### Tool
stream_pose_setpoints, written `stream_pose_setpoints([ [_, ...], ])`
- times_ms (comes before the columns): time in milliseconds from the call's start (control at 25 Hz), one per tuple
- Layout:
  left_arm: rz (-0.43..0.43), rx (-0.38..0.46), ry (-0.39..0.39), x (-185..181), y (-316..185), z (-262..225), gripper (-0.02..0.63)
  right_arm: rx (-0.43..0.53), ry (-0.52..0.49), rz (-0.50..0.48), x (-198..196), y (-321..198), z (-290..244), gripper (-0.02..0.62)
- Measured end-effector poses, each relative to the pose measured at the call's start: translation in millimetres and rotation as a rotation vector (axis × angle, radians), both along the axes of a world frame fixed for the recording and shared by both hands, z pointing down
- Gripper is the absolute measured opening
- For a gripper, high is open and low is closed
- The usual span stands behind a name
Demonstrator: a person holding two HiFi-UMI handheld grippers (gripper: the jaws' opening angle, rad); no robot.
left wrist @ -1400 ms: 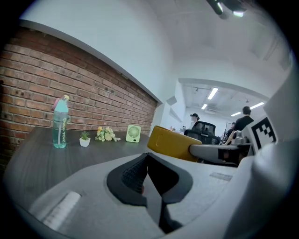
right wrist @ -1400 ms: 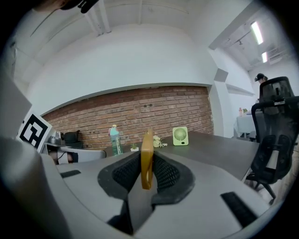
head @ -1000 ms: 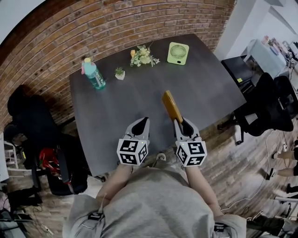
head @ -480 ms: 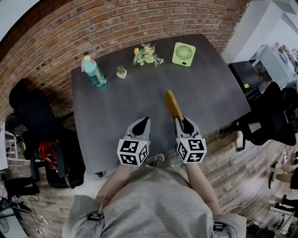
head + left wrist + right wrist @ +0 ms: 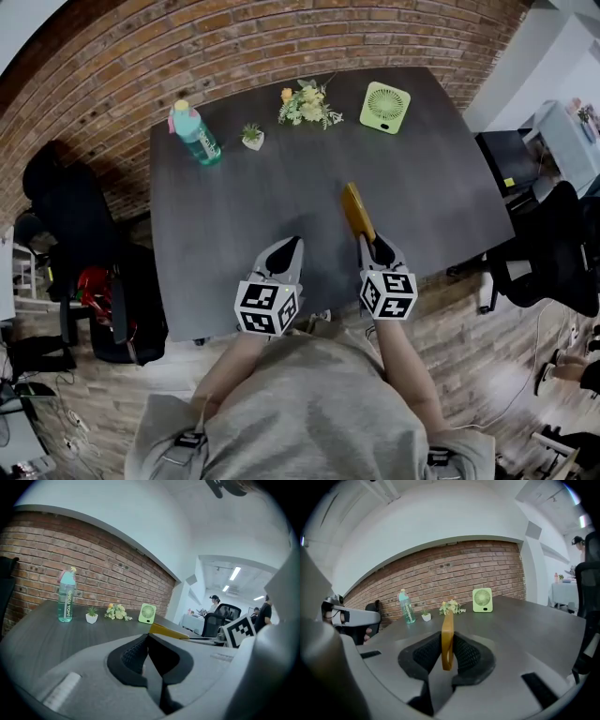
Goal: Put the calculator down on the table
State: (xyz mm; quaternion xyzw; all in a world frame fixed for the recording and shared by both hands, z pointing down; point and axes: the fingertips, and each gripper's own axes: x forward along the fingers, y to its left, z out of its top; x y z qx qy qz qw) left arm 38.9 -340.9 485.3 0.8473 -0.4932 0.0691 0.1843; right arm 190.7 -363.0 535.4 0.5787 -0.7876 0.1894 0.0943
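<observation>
The calculator (image 5: 357,211) is a thin yellow-orange slab, held on edge above the near part of the dark grey table (image 5: 262,216). My right gripper (image 5: 370,246) is shut on its near end. In the right gripper view the calculator (image 5: 447,634) stands edge-on between the black pads (image 5: 465,654) of the right gripper (image 5: 447,645). My left gripper (image 5: 290,244) hovers beside it to the left, over the table's front edge, jaws together and nothing in them. In the left gripper view the left gripper (image 5: 146,640) is shut, and the calculator (image 5: 168,631) shows just beyond it.
At the table's far side stand a teal bottle (image 5: 195,133), a small potted plant (image 5: 250,137), a bunch of flowers (image 5: 309,105) and a green fan (image 5: 385,106). Black chairs stand left (image 5: 84,253) and right (image 5: 553,253) of the table.
My right gripper has sunk toward the table with the calculator still in it. The left gripper has shifted only slightly. The head view has drifted a little.
</observation>
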Motion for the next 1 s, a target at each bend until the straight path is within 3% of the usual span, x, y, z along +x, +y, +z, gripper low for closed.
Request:
stream_pose_setpoints([
  [560, -0.022, -0.001, -0.015, 1.5, -8.2, 10.5, 0.018, -0.098, -0.01, -0.019, 2.2, -18.2, 52.0, 0.08],
  [1000, -0.014, -0.007, -0.027, 6.4, -10.1, 13.0, 0.018, -0.133, -0.053, -0.029, 3.0, -22.4, 63.8, 0.08],
])
